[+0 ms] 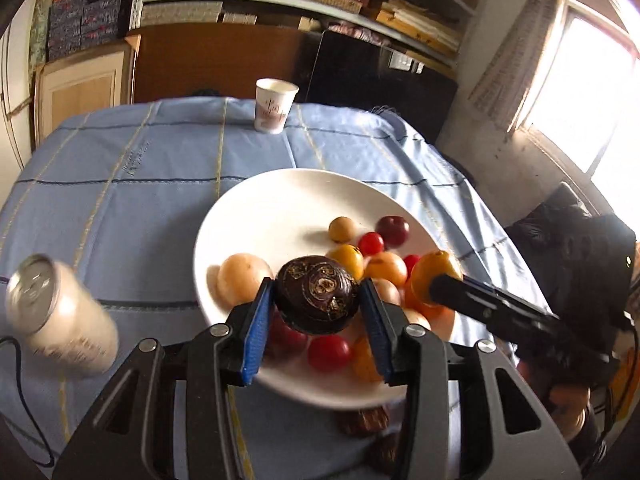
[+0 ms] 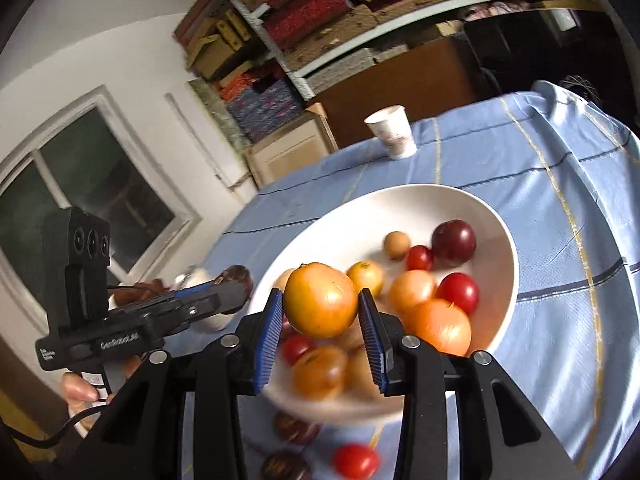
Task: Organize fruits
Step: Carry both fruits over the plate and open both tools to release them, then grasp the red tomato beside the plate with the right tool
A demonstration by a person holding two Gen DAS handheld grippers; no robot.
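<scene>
Ridged blue pads (image 1: 256, 332), round glossy fruit (image 2: 321, 301)

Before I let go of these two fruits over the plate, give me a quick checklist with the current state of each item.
1. Left gripper shut on the dark brown fruit: ok.
2. Right gripper shut on the orange fruit: ok.
3. Both fruits over the white plate: ok.
4. Bare plate space for more fruit: ok.
5. Can clear of the plate: ok.
6. All fruit on the plate: not ok, red tomato lies on the cloth.
</scene>
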